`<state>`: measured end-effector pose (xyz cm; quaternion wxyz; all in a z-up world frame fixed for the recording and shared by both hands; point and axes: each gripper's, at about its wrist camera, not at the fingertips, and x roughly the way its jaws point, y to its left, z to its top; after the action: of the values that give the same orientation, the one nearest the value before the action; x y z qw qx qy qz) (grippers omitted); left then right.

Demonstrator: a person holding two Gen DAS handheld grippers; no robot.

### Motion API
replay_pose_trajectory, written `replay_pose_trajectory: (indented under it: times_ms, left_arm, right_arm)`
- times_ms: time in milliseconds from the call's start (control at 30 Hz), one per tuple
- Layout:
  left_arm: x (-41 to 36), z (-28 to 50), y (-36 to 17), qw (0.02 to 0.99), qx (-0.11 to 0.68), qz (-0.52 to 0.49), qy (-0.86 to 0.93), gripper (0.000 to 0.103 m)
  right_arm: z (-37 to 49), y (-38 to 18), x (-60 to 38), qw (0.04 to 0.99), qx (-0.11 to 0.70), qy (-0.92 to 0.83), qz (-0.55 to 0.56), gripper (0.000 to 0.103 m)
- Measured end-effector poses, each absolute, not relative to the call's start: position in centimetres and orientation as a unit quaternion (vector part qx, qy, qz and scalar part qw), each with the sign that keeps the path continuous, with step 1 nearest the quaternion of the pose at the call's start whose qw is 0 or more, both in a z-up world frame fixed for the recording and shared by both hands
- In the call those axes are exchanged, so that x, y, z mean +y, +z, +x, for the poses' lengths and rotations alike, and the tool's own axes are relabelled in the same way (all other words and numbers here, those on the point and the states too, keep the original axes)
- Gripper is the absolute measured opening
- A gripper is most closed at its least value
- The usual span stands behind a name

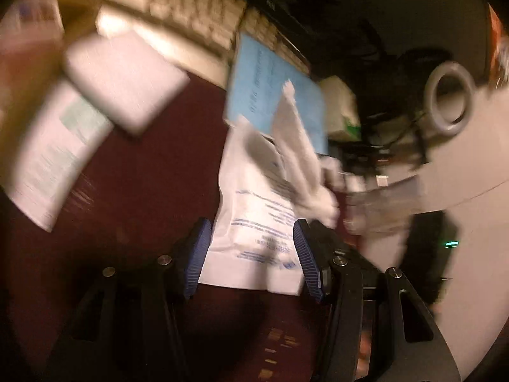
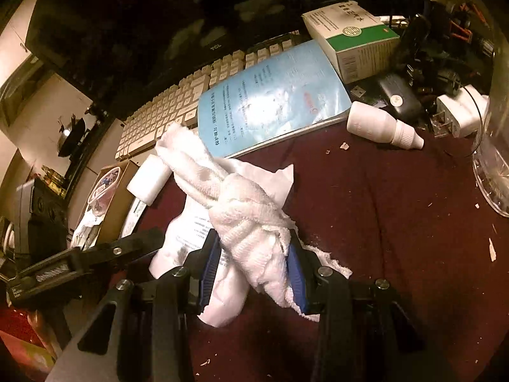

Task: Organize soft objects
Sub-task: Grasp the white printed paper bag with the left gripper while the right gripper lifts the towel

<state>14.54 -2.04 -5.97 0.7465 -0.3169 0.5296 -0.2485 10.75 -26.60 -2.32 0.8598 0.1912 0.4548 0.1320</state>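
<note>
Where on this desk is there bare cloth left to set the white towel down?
The maroon desk cover is bare right of the white towel, bordered by the dropper bottle behind and the clear container at right; only crumbs there. The left is crowded: white paper bag, foam block, keyboard, blue booklet.

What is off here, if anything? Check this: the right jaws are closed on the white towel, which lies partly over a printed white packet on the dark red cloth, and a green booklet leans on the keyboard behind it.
One detail is wrong: the booklet is light blue, not green, as the right wrist view shows. The rest stands: the right gripper grips the white towel over the printed white packet on the dark red cloth, with the keyboard behind.
</note>
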Motion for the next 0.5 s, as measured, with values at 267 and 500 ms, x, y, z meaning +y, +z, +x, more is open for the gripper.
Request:
replay_pose_trajectory:
  times_ms: [267, 500]
  left_arm:
    - [-2.5, 15.1, -6.8, 0.707, 0.525, -0.389, -0.272, 0.056]
    - [-2.1, 16.2, -5.7, 0.762, 0.507, -0.337, -0.223, 0.056]
  right_arm:
    - [10.6, -2.7, -27.1, 0.858, 0.45, 0.144, 0.203, 0.04]
    - [10.3, -2.7, -27.1, 0.858, 0.447, 0.146, 0.208, 0.04]
